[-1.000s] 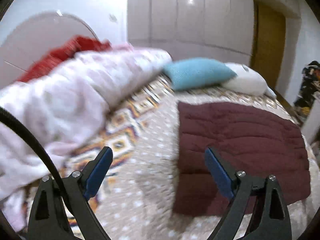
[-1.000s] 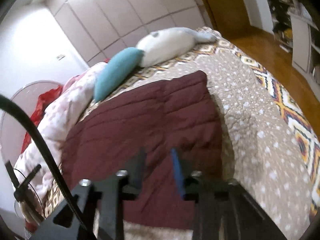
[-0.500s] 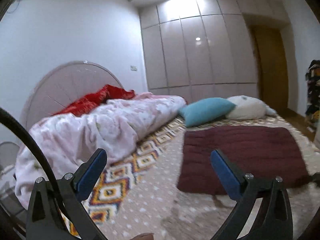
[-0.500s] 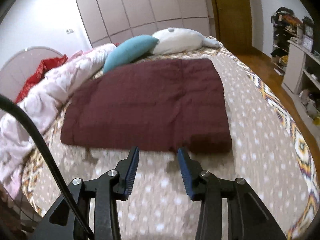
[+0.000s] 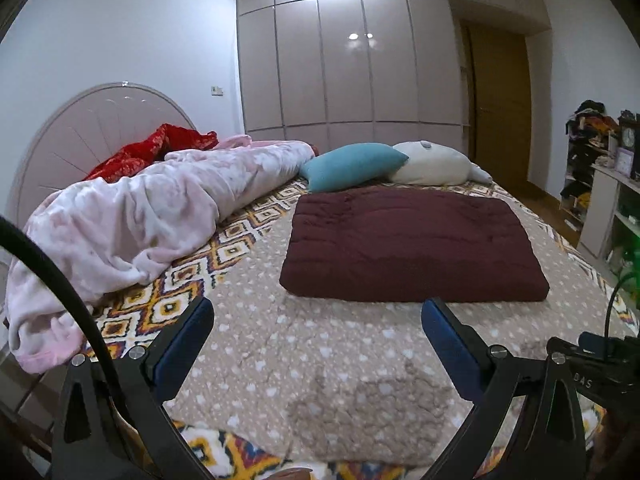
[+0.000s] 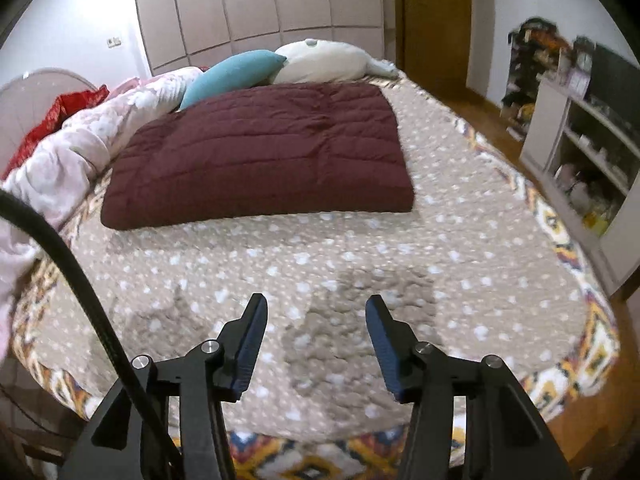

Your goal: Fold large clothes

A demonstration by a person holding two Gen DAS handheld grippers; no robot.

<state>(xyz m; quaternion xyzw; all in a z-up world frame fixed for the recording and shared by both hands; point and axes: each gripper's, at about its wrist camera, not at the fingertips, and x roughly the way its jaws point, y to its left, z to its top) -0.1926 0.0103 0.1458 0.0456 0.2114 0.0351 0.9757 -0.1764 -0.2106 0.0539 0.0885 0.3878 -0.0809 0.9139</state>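
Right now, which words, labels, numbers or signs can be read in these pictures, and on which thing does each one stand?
"DAS": white letters on the black device at the lower right of the left wrist view; probably cut off.
Clock on the shelf unit: numerals too small to read.
Boxes and packages on the shelves: blurred, unreadable.

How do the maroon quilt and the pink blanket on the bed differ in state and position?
The maroon quilt is folded into a flat, neat rectangle; the pink blanket lies bunched and rumpled. The quilt sits mid-bed, just in front of the blue pillow; the blanket runs along the side by the headboard, one end drooping over the edge. The quilt is plain dark; the blanket is pale with a faint pattern. Both rest on the bedspread, and neither is held.
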